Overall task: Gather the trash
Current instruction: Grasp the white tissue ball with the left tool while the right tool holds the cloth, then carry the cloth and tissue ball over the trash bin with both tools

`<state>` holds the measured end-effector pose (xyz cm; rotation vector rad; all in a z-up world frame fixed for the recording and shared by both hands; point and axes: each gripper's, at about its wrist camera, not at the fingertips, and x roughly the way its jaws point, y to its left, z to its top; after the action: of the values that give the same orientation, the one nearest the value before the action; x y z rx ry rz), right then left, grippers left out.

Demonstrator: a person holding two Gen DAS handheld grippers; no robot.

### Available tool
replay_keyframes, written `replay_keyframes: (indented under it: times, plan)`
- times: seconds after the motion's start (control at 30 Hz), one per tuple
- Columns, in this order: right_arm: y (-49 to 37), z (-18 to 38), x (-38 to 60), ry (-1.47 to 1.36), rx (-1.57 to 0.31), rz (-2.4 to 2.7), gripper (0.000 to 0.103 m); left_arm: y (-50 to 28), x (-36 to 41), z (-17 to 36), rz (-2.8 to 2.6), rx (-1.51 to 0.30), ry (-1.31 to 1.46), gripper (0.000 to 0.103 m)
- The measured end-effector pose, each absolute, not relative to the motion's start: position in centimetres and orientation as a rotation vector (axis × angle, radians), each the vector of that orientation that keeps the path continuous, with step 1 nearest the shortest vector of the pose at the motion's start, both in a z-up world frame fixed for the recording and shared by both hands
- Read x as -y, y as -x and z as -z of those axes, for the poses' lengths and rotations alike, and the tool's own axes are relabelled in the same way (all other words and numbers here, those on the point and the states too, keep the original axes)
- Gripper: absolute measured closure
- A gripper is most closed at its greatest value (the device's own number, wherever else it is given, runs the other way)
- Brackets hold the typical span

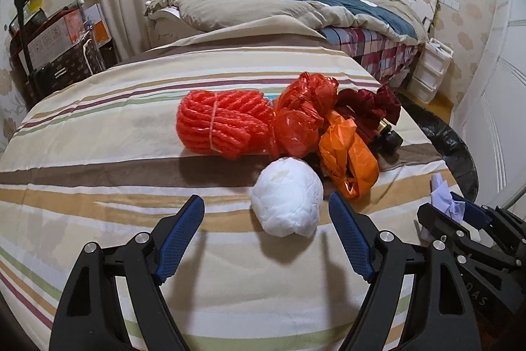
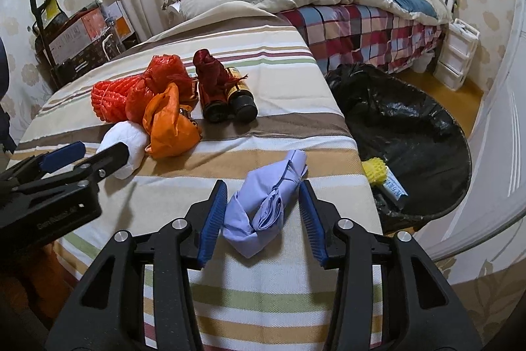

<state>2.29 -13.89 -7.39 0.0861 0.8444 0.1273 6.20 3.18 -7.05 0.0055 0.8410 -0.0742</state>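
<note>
The right hand-held gripper [image 2: 261, 221] straddles a crumpled lilac wad [image 2: 259, 206] lying on the striped cloth of the table [image 2: 269, 295], near its right edge. Its jaws stand at a middling width on either side of the wad; the left pad looks close to or touching it and the right pad stands just apart, so no firm pinch is made yet. To do this well, the pads should close squarely on the thick folded middle, not the loose upper tail, since soft material will likely slip.

The left hand-held gripper [image 1: 266, 239] is wide open, with a white wad [image 1: 287, 196] between its fingers, nearer the right one and untouched.

The black bin bag [image 2: 411, 127] gapes just beside the table's right edge, already holding a yellow foam net [image 2: 374, 170] and a small tube.

Farther back lie 1 red foam net bundle [image 1: 220, 124], a red plastic bag [image 1: 302, 117], an orange plastic bag [image 1: 348, 163] and 2 dark bottles [image 2: 230, 104] in maroon wrapping. Nothing blocks the short path to the bag; only the 2 grippers crowd each other.
</note>
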Motion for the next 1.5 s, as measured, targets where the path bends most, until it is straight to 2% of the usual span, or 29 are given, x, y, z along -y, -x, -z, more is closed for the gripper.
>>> replay_keyframes:
  times: [0.03,0.13,0.3,0.57,0.67,0.8,0.87,0.9,0.93,1.5]
  plan:
    - [-2.3,7.4,13.9,-0.091,-0.845,-0.126,0.055,-6.3,-3.1,7.1,0.08,-0.846,-0.006,0.034]
    - [-2.0,7.4,14.1,-0.097,-0.843,-0.124,0.053,-6.5,-3.0,7.6,0.091,-0.87,-0.008,0.046]
    - [-1.6,7.3,14.1,-0.096,-0.84,-0.116,0.053,-6.2,-3.0,7.7,0.129,-0.873,0.001,0.061]
    - [-1.0,7.3,14.1,-0.098,-0.845,-0.113,0.052,-5.6,-3.3,7.6,0.138,-0.865,0.013,0.064]
    - [-0.8,7.2,14.3,-0.104,-0.84,-0.108,0.046,-5.3,-3.6,7.5,0.14,-0.861,0.022,0.065]
    - [-0.5,7.1,14.3,-0.107,-0.836,-0.104,0.046,-5.0,-4.1,7.4,0.143,-0.857,0.032,0.065]
    - [-0.5,7.1,14.2,-0.098,-0.836,-0.103,0.051,-4.6,-4.4,7.3,0.144,-0.85,0.036,0.065]
    - [-0.4,7.1,14.0,-0.091,-0.837,-0.105,0.062,-4.5,-4.4,7.3,0.144,-0.848,0.037,0.065]
    - [-0.4,7.2,13.8,-0.086,-0.841,-0.108,0.066,-4.4,-4.5,7.3,0.144,-0.847,0.04,0.065]
    - [0.3,4.3,14.2,-0.054,-0.753,-0.09,0.066,-2.4,-4.1,3.3,0.205,-0.748,0.072,0.065]
